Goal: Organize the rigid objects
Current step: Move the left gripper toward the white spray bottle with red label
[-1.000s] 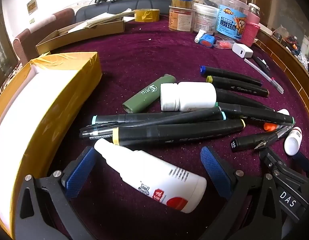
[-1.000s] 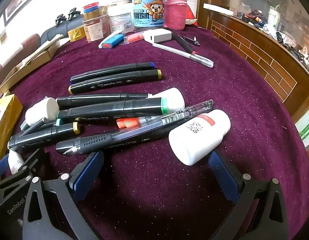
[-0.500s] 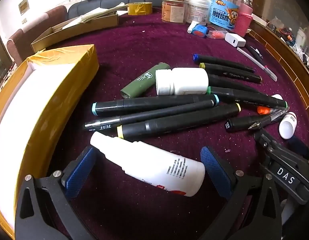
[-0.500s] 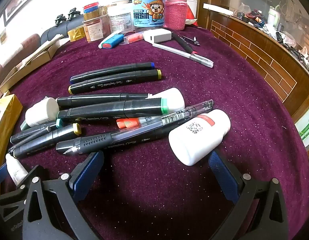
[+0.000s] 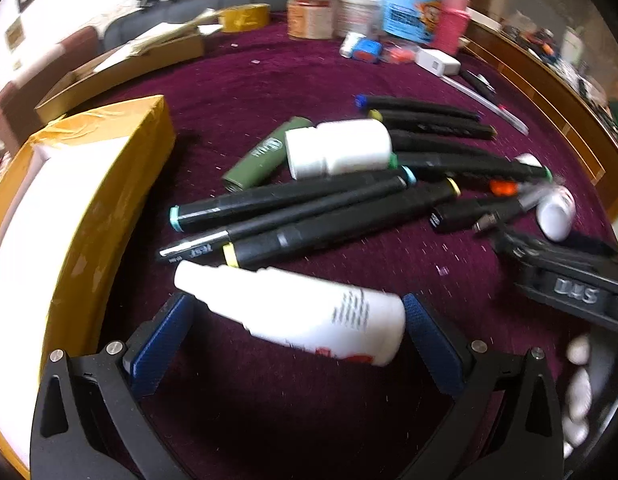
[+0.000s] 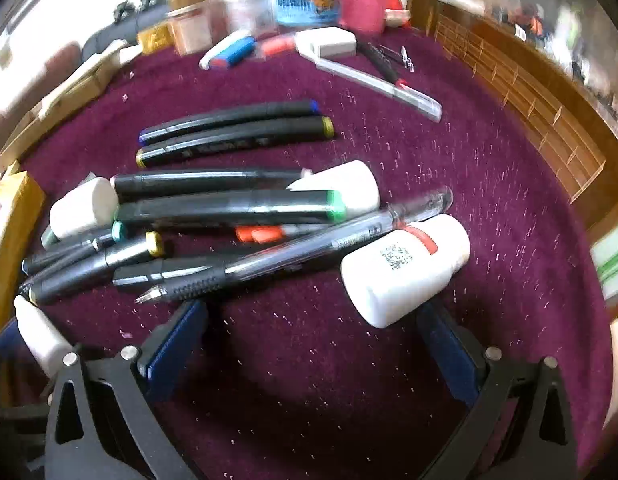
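Note:
A pile of black markers (image 5: 321,216) lies on the purple cloth, with a white pill bottle (image 5: 339,154) and a green lighter (image 5: 265,154). My left gripper (image 5: 295,324) is open, with a white glue bottle (image 5: 293,312) lying slantwise between its blue pads, its base against the right pad. In the right wrist view the markers (image 6: 229,204) and a clear pen (image 6: 293,248) lie ahead. My right gripper (image 6: 313,320) is open; a white bottle with a QR label (image 6: 405,268) lies just in front of its right finger.
A yellow taped box (image 5: 69,216) with a white inside stands at the left. Jars, a tape roll (image 5: 245,18), a white charger (image 5: 437,60) and a cardboard tray (image 5: 121,64) sit at the far edge. A wooden rim (image 6: 521,92) bounds the right side.
My left gripper has moved forward so the glue bottle now lies between its pads. My right gripper has moved slightly forward toward the QR-label bottle. Both views are blurred by motion.

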A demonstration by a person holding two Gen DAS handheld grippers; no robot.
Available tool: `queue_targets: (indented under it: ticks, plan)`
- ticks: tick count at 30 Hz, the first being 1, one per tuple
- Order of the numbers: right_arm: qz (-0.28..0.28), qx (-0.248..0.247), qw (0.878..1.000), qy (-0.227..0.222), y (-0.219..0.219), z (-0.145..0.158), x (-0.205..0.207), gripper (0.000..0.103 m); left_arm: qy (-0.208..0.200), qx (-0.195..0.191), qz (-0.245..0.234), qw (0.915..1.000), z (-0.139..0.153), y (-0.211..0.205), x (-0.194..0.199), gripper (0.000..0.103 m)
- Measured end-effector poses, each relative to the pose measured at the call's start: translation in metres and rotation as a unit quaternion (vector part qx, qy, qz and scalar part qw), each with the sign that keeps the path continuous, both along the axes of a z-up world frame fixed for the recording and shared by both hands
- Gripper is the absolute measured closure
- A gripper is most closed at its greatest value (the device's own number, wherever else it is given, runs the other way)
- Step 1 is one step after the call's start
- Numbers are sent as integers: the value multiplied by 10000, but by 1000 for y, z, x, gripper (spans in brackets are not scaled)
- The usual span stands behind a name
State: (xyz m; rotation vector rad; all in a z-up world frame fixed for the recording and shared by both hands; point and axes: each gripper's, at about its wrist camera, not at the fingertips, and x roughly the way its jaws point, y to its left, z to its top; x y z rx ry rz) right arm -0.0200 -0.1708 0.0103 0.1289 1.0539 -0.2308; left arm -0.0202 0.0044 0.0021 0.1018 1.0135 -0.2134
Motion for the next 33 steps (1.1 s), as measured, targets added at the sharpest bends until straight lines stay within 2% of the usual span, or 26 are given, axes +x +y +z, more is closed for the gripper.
queue_targets:
  ticks: [2,4,6,8,10,11,15,19,21,24,25,28,30,33]
  plan:
    - [-67,31,9999,-152,-1,0,-3,2,47,-273,-229,9994,6,6,-6,1]
    - [-92,139,9993,-348,-4,1,-9,2,-83,-634,-448,9970,19,19,-16,1]
    - [-243,518,9953,-784,-16,7,-23,2,-320,-670,-553,9957,31,28,-23,1]
    - [-535,1040,9856,-1221,-36,9,-37,2,-505,-693,-652,9942,41,36,-26,1]
    - [-818,1490,9753,-1412,-52,7,-42,2,-608,-703,-758,9928,45,38,-25,1]
    - [-882,1561,9726,-1478,-56,7,-44,2,-615,-718,-833,9920,45,37,-22,1]
    - [-826,1483,9745,-1471,-52,11,-42,2,-442,-738,-1070,9905,35,20,-11,1]
    - [-697,1420,9769,-1440,-47,7,-41,2,-67,-710,-919,9932,15,8,-5,2]
    - [-714,1461,9761,-1439,-49,6,-41,2,126,-890,-1070,9902,9,4,-11,7]
    - [-736,1491,9753,-1454,-50,7,-42,2,113,-1163,-1581,9805,14,3,-31,13]
    - [-738,1492,9753,-1456,-50,7,-43,2,112,-1249,-1601,9791,18,7,-36,13]
    - [-735,1490,9753,-1452,-50,7,-43,2,113,-1477,-1249,9810,28,26,-39,13]
    - [-734,1493,9753,-1453,-50,7,-42,2,300,-1774,-944,9791,29,38,-37,13]
    - [-732,1486,9755,-1448,-50,7,-42,2,533,-1946,-860,9756,24,35,-31,13]
